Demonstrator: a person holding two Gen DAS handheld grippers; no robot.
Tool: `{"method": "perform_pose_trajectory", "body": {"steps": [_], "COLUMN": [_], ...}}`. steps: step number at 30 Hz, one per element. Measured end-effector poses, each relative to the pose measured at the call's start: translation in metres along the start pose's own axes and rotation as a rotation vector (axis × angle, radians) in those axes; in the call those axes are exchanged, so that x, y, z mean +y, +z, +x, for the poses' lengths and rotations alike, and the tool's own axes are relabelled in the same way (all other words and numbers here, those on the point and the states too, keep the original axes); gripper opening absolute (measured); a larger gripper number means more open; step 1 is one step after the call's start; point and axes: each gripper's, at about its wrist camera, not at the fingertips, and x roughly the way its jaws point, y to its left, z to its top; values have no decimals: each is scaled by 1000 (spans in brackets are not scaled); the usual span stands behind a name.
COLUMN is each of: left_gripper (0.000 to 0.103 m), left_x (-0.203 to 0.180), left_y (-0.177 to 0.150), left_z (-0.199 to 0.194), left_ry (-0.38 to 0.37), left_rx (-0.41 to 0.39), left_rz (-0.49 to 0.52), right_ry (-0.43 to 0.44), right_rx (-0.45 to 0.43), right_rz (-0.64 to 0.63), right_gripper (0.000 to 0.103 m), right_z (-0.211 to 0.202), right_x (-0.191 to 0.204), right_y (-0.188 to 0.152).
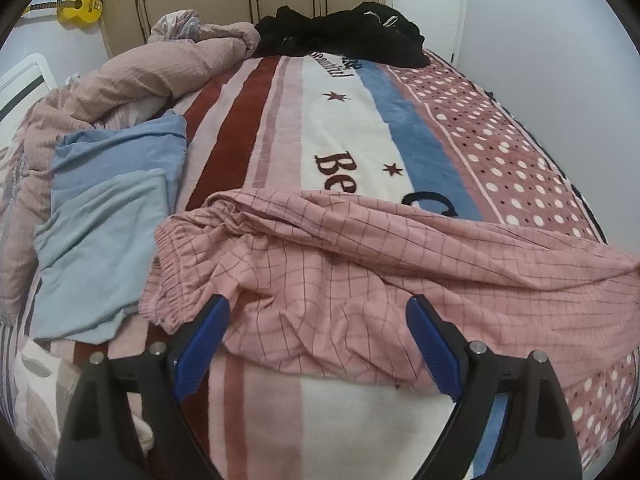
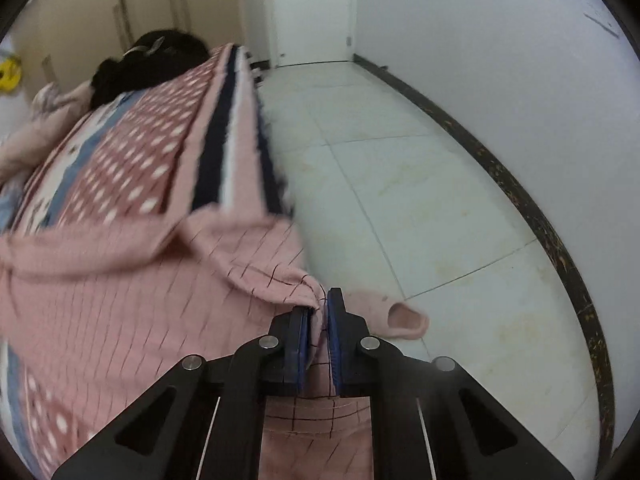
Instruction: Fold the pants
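Pink checked pants (image 1: 340, 264) are lying across the bed (image 1: 344, 128), long axis running nine to three o'clock. The left gripper (image 1: 318, 344) is hovering wide open at the waistband end; the right gripper (image 2: 318, 320) is pinching a leg hem.

Pink pants (image 1: 360, 264) with a thin dark grid check, lying crumpled and spread crosswise over the bed. Elastic gathered waistband (image 1: 164, 272) at the left (puckered, its lower corner curling), legs trailing rightward to the bed's edge. Far end (image 2: 280, 276) of the fabric bunched and lifted at the bedside, over the floor.
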Motion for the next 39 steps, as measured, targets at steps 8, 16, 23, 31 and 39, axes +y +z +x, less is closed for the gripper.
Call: {"method": "perform_pose_trajectory", "body": {"steps": [8, 16, 23, 31, 39], "left_gripper": [87, 87, 78, 47, 67], "left_x": [4, 2, -26, -41, -21], "left_y": [8, 7, 7, 26, 75], "left_z": [25, 14, 29, 83, 102], "left_ry": [-27, -49, -135, -98, -21], "left_rx": [32, 2, 58, 174, 63], "left_rz": [-23, 36, 75, 94, -16], "right_ry": [-63, 189, 498, 515, 428], "right_rx": [114, -65, 1, 96, 42], "right_rz": [15, 41, -239, -348, -305], "right_gripper": [39, 55, 11, 9, 6], "right_z": [70, -6, -23, 35, 58], "right_x": [-1, 43, 195, 293, 289], "right_y": [33, 25, -10, -30, 11]}}
